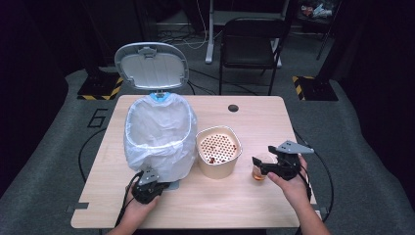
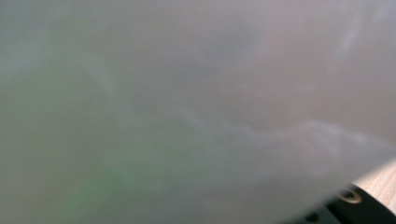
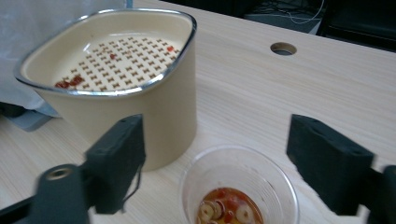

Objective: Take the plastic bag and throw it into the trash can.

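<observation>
Right of centre in the high view, beside the strainer tub [image 1: 219,152], a clear plastic cup [image 1: 260,169] of tea dregs stands between the spread jaws of the right gripper [image 1: 264,164], unclamped. Thin, light, crushable and spillable walls are judged; a gentle mid-wall grip is advised. At lower left the left gripper [image 1: 159,184] is closed at the bag-lined bin [image 1: 157,137].

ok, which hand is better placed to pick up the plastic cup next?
Right. The right gripper hangs open just above the plastic cup, a jaw off each side of its rim. The left gripper is across the table, shut at the base of the bag-lined bin, probably steadying it.
</observation>
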Demonstrator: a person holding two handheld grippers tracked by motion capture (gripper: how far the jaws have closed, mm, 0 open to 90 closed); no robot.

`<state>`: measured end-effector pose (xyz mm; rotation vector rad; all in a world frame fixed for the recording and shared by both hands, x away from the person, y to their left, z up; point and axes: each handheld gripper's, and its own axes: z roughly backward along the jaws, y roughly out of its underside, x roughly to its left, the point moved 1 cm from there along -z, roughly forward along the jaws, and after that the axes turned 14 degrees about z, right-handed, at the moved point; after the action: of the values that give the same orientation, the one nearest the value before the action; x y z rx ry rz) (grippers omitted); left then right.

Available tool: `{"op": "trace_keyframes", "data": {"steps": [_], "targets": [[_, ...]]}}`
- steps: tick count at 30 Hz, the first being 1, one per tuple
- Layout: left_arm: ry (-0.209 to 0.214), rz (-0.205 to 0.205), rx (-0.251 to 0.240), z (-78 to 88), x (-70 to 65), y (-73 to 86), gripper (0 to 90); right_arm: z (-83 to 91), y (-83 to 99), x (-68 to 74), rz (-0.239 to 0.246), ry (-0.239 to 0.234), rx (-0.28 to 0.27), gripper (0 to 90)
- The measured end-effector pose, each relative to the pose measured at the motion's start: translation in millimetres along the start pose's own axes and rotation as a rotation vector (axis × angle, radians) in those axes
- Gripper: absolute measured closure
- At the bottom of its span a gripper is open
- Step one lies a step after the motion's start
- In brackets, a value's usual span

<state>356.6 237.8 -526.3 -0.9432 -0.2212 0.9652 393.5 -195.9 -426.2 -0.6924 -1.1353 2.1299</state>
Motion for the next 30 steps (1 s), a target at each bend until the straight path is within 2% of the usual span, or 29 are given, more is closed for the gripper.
{"op": "trace_keyframes", "data": {"steps": [1, 2, 3, 8, 12, 17, 20, 22, 30], "targets": [[0.000, 0.005, 0.004, -0.1, -0.1, -0.1, 90.0, -3.0, -3.3, -0.1, -0.004, -0.010, 0.003, 35.7], [0.003, 0.038, 0.003, -0.6, -1.9, 0.9, 90.0, -6.2, -6.6, -0.5, -0.007, -0.018, 0.007, 41.9], [0.003, 0.040, 0.003, -0.7, -2.0, 0.8, 90.0, -9.6, -9.9, -0.5, -0.013, -0.028, 0.004, 45.7], [0.002, 0.044, 0.004, -0.7, -2.2, 0.8, 90.0, -28.6, -30.1, 6.5, -0.012, -0.062, -0.004, 52.3], [0.001, 0.043, 0.005, -0.7, -2.2, 0.8, 90.0, -48.2, -40.9, 10.5, -0.005, -0.093, 0.051, 57.9], [0.005, 0.042, 0.003, -0.8, -2.0, 0.8, 90.0, -63.2, -43.7, 9.9, 0.005, -0.118, 0.125, 64.1], [0.003, 0.042, 0.004, -0.8, -2.1, 0.8, 90.0, -63.2, -43.1, 6.5, -0.026, -0.145, 0.121, 66.4], [0.004, 0.041, 0.004, -0.8, -2.0, 0.8, 90.0, -62.0, -42.9, 5.3, -0.030, -0.154, 0.125, 68.2], [0.006, 0.040, 0.003, -0.8, -1.8, 0.8, 90.0, -47.1, -39.6, 16.1, 0.029, -0.181, 0.151, 71.4]]}}
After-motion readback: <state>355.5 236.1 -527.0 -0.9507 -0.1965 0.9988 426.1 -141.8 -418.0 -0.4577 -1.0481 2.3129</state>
